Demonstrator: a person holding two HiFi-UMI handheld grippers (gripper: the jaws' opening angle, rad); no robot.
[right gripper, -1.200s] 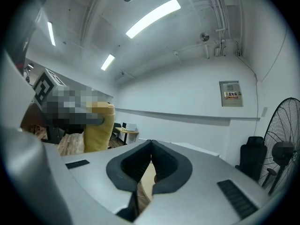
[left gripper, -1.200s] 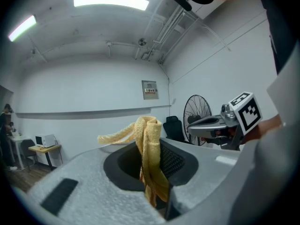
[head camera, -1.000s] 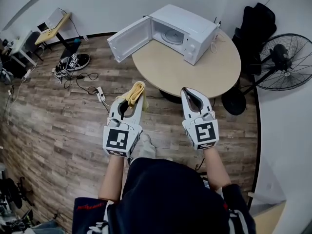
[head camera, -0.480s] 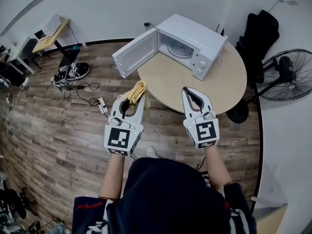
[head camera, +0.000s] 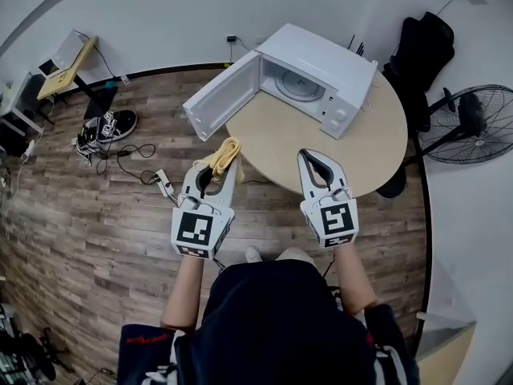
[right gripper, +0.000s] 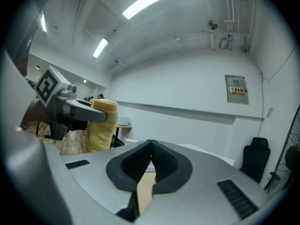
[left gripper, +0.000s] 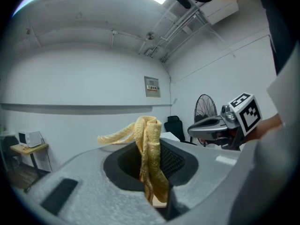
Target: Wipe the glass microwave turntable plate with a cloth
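Left gripper (head camera: pixel 220 164) and right gripper (head camera: pixel 315 158) held level, side by side, at the near edge of the round surface (head camera: pixel 298 151).
Left clamps the yellow cloth (head camera: pixel 225 151); right is closed and empty. Glass plate (head camera: pixel 301 87) sits inside the open microwave (head camera: pixel 325 58) at the far edge; fan (head camera: pixel 473 123) stands off to the right.

Bright, even light here: ceiling strips (right gripper: pixel 157 0) blaze white in both gripper views. Soft shadow under the counter (head camera: pixel 288 147) on the floor (head camera: pixel 96 223). Fisheye bends the walls (head camera: pixel 160 22) hard, corners go black. Head view crisp; left tool (left gripper: pixel 151 144) up close looks soft, grainy.
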